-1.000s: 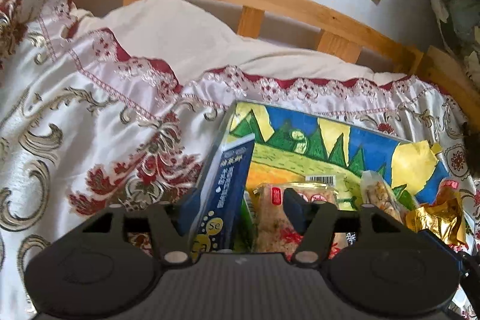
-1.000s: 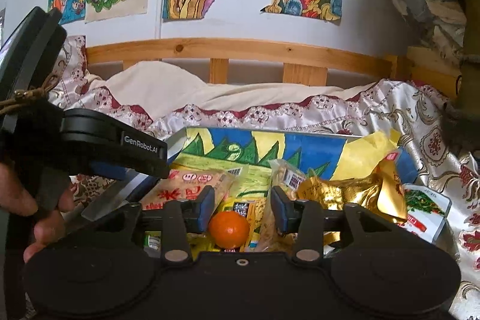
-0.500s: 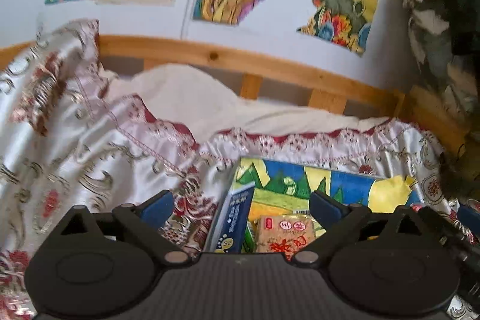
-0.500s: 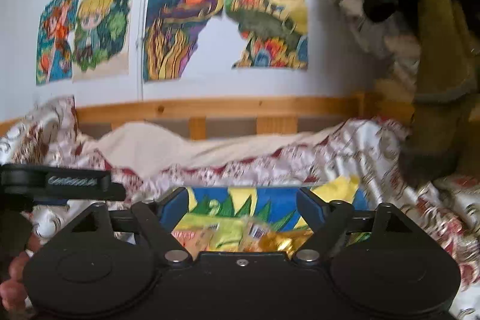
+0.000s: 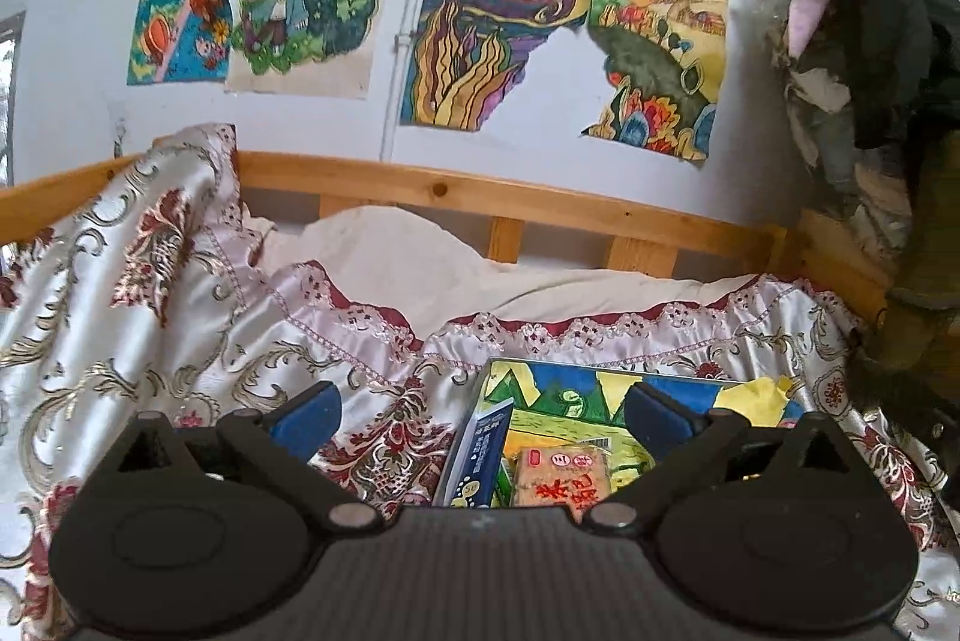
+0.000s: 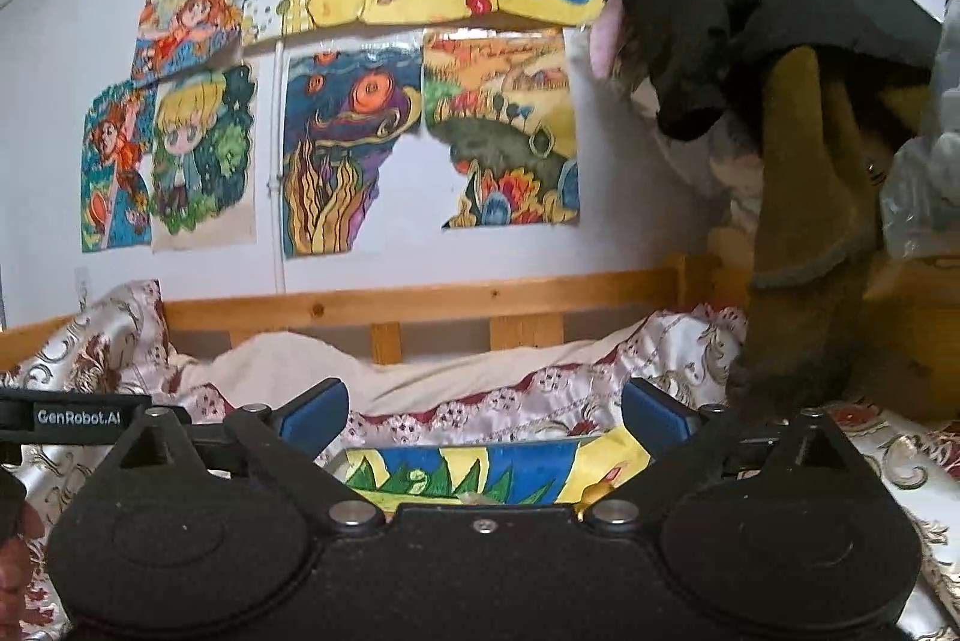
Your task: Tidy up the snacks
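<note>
A box with a colourful painted lining lies on the bed and holds snacks. In the left wrist view I see a dark blue carton upright at its left side and a tan packet with red characters beside it. My left gripper is open and empty, raised above and behind the box. In the right wrist view only the box's far painted wall shows. My right gripper is open and empty, raised well above it. The other snacks are hidden below both grippers.
A patterned satin bedspread covers the bed. A wooden headboard rail runs along the wall under children's paintings. Dark clothes hang at the right. The left gripper's body shows at the left edge.
Both grippers have opened wide, lifted and pulled back from the box. The blue carton and the orange fruit were let go; the view now tilts up to the wall.
</note>
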A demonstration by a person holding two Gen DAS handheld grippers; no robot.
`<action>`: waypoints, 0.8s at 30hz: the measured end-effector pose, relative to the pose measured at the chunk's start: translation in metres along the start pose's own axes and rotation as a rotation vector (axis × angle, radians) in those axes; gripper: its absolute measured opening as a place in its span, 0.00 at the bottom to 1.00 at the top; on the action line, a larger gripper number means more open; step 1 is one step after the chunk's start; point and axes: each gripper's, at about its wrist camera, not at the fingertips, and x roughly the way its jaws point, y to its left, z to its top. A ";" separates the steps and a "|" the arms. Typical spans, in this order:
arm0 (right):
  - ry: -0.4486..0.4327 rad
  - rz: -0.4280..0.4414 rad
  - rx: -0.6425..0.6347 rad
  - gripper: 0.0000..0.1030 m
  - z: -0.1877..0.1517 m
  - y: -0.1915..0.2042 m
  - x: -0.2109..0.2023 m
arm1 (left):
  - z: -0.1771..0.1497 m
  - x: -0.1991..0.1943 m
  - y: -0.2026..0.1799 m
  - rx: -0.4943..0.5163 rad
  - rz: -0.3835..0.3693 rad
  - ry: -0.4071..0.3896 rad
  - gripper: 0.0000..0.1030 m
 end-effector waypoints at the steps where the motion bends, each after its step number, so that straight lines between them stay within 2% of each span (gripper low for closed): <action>1: -0.004 -0.002 0.002 0.97 0.001 -0.001 -0.004 | -0.001 -0.005 0.000 0.001 0.000 -0.004 0.99; 12: -0.025 0.000 0.008 0.99 0.005 -0.012 -0.053 | -0.014 -0.062 -0.004 0.021 0.030 -0.048 0.99; 24: 0.033 0.000 -0.015 0.99 -0.007 -0.016 -0.115 | -0.043 -0.129 -0.007 0.044 0.088 -0.018 0.99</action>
